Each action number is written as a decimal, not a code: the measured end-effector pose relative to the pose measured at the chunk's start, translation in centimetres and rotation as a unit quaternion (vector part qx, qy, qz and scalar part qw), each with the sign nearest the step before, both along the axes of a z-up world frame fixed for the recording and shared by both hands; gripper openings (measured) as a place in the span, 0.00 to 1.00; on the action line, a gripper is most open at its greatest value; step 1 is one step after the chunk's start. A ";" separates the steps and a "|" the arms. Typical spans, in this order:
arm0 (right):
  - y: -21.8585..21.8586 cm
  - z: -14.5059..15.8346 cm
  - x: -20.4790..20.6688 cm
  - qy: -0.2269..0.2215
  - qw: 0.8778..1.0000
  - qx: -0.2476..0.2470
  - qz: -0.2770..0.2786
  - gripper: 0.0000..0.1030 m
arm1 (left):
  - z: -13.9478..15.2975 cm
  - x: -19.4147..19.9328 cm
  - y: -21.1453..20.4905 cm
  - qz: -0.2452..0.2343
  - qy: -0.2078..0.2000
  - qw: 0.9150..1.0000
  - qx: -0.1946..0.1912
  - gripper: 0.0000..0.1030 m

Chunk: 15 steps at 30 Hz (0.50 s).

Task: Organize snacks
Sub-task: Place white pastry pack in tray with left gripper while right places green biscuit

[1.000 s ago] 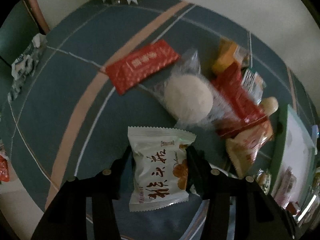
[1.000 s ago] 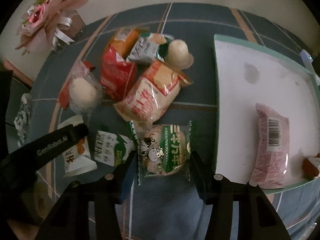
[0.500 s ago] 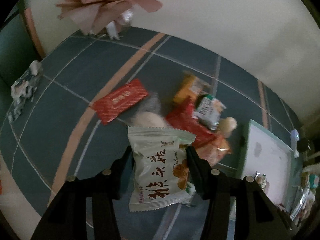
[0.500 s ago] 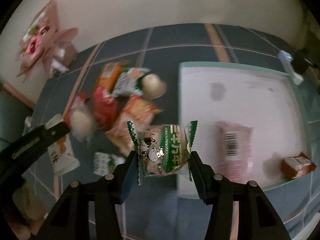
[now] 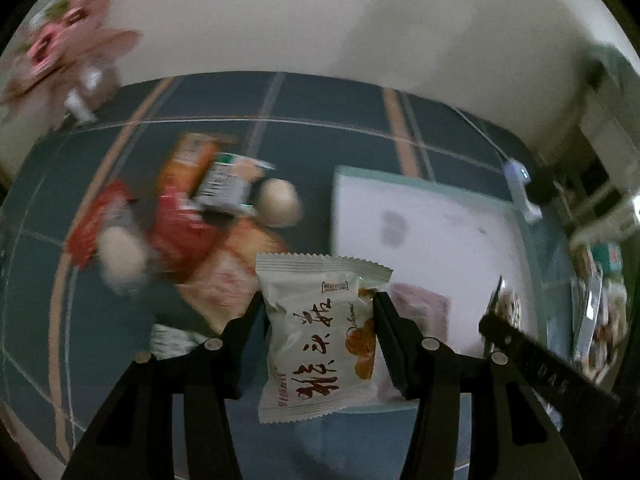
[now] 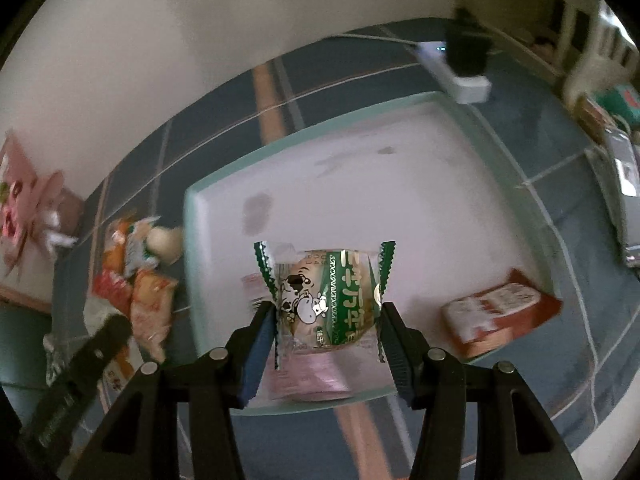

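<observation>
My left gripper (image 5: 318,312) is shut on a white snack packet (image 5: 316,332) with red characters, held above the near left corner of the white tray (image 5: 432,224). My right gripper (image 6: 326,316) is shut on a green-and-clear packet (image 6: 324,292) with a cow drawing, held over the tray (image 6: 360,184). On the tray lie a pink packet (image 6: 304,376), partly under the held one, and an orange-and-white box (image 6: 496,312). A pile of snacks (image 5: 208,216) sits on the blue cloth left of the tray.
A pink paper bouquet (image 5: 60,52) stands at the far left by the wall. A white power strip (image 6: 456,72) lies beyond the tray's far corner. More packets and a shelf (image 5: 596,300) crowd the right edge. The other gripper's black arm (image 5: 552,368) crosses the lower right.
Both grippers have swung from the snack pile over to the tray and risen a little, each still gripping its packet. The pile now lies to the left in both views.
</observation>
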State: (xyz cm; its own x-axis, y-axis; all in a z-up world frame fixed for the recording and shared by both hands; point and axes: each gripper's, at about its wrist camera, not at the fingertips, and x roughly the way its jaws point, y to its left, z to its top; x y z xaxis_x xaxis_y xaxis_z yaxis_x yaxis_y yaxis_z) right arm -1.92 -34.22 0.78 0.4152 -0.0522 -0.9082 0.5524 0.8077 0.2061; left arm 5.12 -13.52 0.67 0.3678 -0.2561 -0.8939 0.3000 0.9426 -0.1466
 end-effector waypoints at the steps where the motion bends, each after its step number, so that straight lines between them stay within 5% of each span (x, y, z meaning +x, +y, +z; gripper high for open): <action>1: -0.6 0.0 -0.3 0.000 1.000 0.000 -0.006 0.54 | -0.3 -0.2 -0.8 -0.010 0.001 1.000 0.003 0.53; 15: -4.2 -0.6 -1.8 0.003 0.999 0.009 -0.034 0.55 | -3.0 -0.9 -5.4 -0.054 0.007 0.998 0.018 0.55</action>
